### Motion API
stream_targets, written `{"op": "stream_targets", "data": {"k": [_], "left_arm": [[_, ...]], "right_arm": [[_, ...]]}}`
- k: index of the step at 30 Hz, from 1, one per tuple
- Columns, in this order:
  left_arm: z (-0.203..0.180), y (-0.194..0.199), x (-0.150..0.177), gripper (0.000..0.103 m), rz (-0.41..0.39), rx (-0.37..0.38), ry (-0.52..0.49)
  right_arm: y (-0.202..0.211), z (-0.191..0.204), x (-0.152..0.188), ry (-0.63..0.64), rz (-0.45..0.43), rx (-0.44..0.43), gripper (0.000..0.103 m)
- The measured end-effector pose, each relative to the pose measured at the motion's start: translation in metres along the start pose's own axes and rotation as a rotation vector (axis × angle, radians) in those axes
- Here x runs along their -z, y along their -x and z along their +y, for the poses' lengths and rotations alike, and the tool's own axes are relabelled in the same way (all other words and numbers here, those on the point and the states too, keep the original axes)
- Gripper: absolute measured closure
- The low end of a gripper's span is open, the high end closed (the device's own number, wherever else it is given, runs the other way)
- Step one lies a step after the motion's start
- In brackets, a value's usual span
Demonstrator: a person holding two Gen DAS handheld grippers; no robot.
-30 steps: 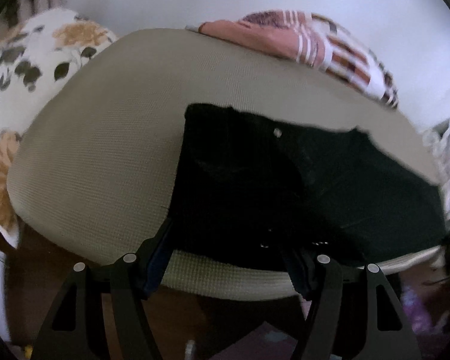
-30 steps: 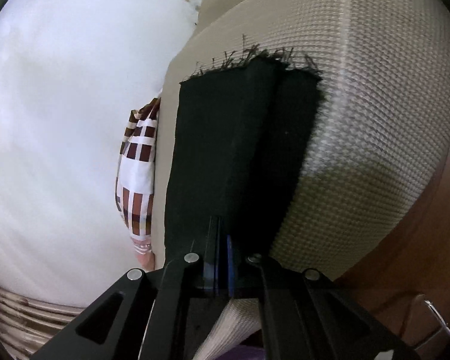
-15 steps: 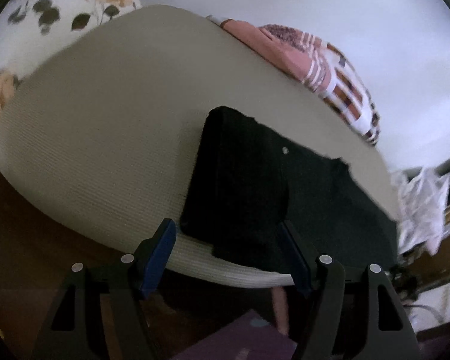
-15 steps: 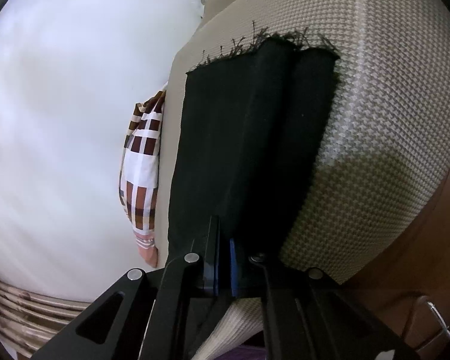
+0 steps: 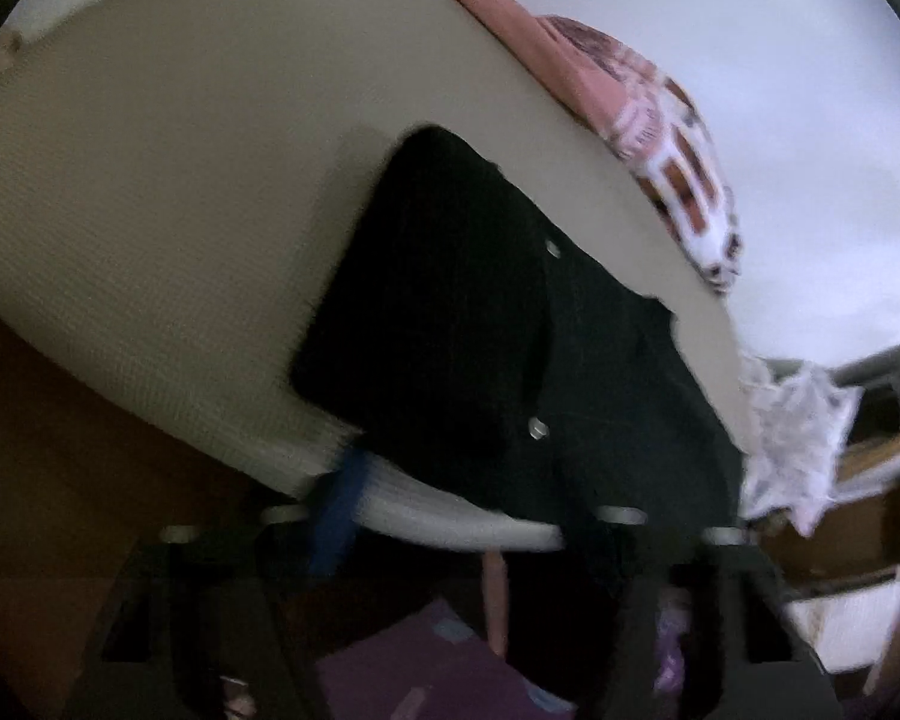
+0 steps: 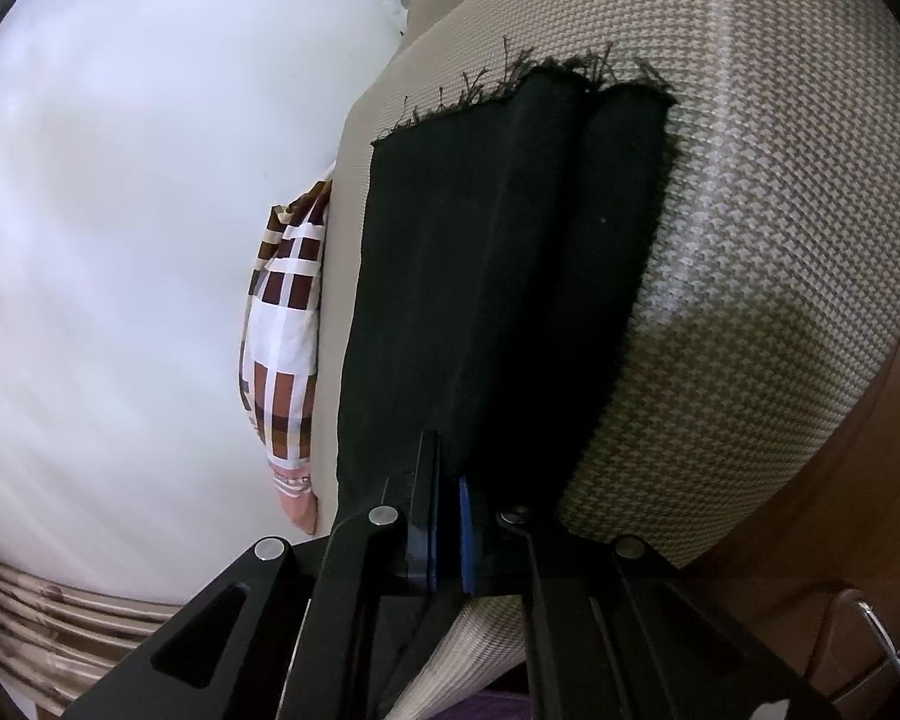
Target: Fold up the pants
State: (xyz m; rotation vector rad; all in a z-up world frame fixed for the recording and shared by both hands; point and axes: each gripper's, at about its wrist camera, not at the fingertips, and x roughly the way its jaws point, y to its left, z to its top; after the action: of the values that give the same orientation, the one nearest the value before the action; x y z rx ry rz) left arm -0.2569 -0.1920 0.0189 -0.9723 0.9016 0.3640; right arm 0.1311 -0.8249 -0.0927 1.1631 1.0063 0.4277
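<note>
Black pants [image 5: 486,324] lie folded lengthwise on a beige woven cushion [image 5: 168,198]; their waist end with metal buttons is nearest in the blurred left wrist view. My left gripper [image 5: 468,516] is open, below the cushion's front edge and just short of the waist. In the right wrist view the pants [image 6: 498,276] run away from me to a frayed hem. My right gripper [image 6: 450,516] is shut on the near edge of the pants.
A pink and brown checked cloth [image 5: 648,138] lies behind the cushion, also in the right wrist view [image 6: 285,324]. A white wall is behind. White lacy fabric [image 5: 798,426] hangs at the right. Purple item [image 5: 426,666] on the floor below.
My left gripper has backed off the waist and swung left and lower, leaving the pants on the cushion. My right gripper stays shut on the pants and has moved slightly closer.
</note>
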Motion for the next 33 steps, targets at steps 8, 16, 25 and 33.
{"op": "stream_targets", "data": {"k": [8,16,25,33], "left_arm": [[-0.036,0.015,-0.037,0.09,-0.102,-0.047,-0.117],[-0.017,-0.006,-0.029,0.09,-0.078,-0.178,-0.195],[-0.001,-0.014,-0.017,0.079,-0.127,-0.161,-0.17],[0.004,-0.014,-0.014,0.075,-0.145,-0.144,-0.165]], "right_arm": [[0.003,0.0,0.004,0.013,-0.006,0.007,0.098],[0.002,0.002,0.005,0.046,0.021,0.011,0.099],[0.006,-0.002,-0.001,0.025,0.039,-0.006,0.099],[0.012,0.005,0.002,0.11,0.021,0.04,0.099]]}}
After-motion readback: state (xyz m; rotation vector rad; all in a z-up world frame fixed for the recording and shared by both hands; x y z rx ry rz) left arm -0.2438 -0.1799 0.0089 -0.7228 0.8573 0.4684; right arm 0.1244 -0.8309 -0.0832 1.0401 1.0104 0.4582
